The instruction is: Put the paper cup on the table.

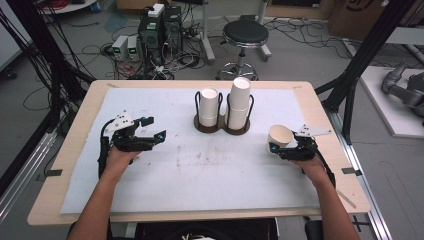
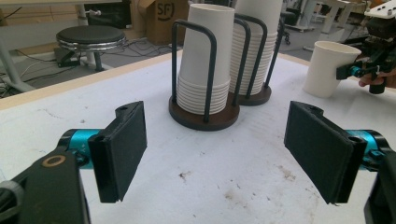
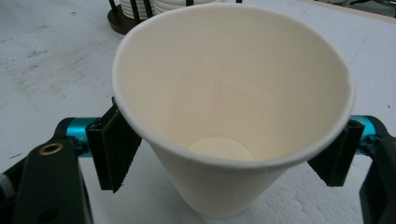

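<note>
Paper cup [image 3: 231, 112] is pinched in the right gripper [image 1: 283, 148], standing on the mat's right side. Left gripper [image 2: 215, 151] hangs spread, empty. Next I'd guess: let go cleanly without tipping it.

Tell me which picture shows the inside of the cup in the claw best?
The right gripper view: it looks straight down into the cup, so its round bottom shows, with the right claw shut on its sides. The high view shows the cup small and far off. The left gripper view shows its outside from the side.
</note>
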The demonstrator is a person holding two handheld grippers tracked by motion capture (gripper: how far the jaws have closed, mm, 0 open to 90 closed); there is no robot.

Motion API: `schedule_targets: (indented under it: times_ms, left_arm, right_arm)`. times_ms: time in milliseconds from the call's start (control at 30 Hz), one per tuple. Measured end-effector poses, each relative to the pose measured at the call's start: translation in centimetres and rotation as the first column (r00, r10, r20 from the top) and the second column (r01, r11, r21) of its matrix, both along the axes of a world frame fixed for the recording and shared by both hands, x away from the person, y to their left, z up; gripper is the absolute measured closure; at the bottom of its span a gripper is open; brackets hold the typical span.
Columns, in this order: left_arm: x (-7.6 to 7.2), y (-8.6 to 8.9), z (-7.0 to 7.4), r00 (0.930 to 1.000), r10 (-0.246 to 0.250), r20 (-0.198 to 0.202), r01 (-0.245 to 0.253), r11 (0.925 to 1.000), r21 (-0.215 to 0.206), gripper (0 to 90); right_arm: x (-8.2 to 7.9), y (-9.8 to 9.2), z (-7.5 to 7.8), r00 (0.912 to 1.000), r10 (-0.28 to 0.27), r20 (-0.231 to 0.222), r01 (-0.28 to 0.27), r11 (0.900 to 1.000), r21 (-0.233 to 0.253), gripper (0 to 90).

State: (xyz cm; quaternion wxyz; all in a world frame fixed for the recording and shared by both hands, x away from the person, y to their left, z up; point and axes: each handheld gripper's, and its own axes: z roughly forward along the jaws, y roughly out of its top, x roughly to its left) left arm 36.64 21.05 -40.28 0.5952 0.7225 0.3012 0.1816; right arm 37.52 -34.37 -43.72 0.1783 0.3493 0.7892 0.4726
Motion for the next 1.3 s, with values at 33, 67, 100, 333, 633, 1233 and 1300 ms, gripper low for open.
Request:
schedule_targets:
  times_ms: [33, 67, 100, 333, 633, 1233, 1300]
  left_arm:
    - [0.0, 0.0, 0.0, 1.0000, 0.000, 0.000, 0.000, 1.0000, 0.000, 21.2]
    - [0.0, 0.0, 0.0, 1.0000, 0.000, 0.001, 0.000, 1.0000, 0.000, 21.2]
    - [0.0, 0.0, 0.0, 1.0000, -0.001, 0.001, 0.001, 1.0000, -0.002, 21.2]
    - [0.0, 0.2, 0.0, 1.0000, -0.003, -0.002, 0.003, 1.0000, -0.007, 21.2]
    - [0.1, 0.2, 0.0, 1.0000, -0.005, -0.003, 0.005, 0.9998, -0.020, 21.3]
    - [0.0, 0.3, 0.1, 1.0000, -0.007, 0.004, 0.007, 0.9994, -0.034, 21.2]
    - [-0.1, 0.3, 0.2, 0.9999, -0.010, 0.006, 0.010, 0.9993, -0.035, 21.2]
  right_arm:
    - [-0.1, 0.0, 0.0, 1.0000, 0.000, -0.002, 0.000, 1.000, 0.001, 21.1]
    - [-0.1, -0.1, 0.0, 1.0000, 0.000, -0.001, 0.000, 1.000, 0.001, 21.1]
    - [-0.1, -0.1, 0.1, 1.0000, -0.007, -0.006, 0.007, 1.000, 0.000, 21.1]
    - [-1.1, -1.0, 0.5, 0.9997, -0.023, -0.003, 0.023, 0.999, -0.027, 21.1]
    - [-2.6, -1.7, 1.4, 0.9999, 0.005, -0.011, -0.005, 1.000, 0.007, 21.1]
    - [-3.8, -2.0, 5.5, 0.9960, 0.013, 0.088, -0.024, 0.992, 0.125, 21.1]
    - [-3.8, -1.3, 5.8, 0.9944, 0.030, 0.101, -0.043, 0.991, 0.129, 21.1]
